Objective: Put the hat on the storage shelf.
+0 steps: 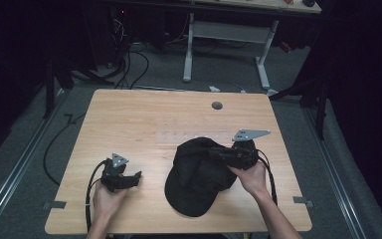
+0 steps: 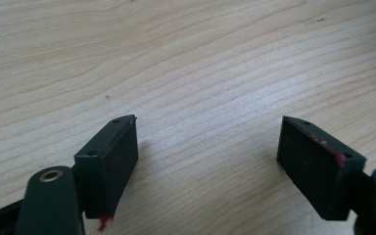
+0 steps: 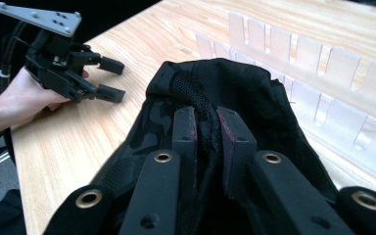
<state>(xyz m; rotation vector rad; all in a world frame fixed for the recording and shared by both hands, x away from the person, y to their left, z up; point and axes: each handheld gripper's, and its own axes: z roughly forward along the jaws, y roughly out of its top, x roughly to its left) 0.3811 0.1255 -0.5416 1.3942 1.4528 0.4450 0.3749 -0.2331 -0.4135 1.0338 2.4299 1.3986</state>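
Nearest the person, the left hand-held gripper [image 1: 135, 178] rests low on the wooden tabletop [image 1: 144, 114] with its jaws spread wide and nothing between them, well apart from the work. Just beyond and to the right, the right hand-held gripper [image 3: 206, 128] is clamped on a fold of a black baseball cap [image 1: 199, 174], whose brim points toward the near edge while its crown is bunched under the jaws. The pinch takes only a thin ridge of fabric and mesh, so a quick lift could likely let the cloth slide out and the cap drop back. Farther off stands a clear slotted rack [image 3: 323, 73]; swinging the cap that way might snag or knock it
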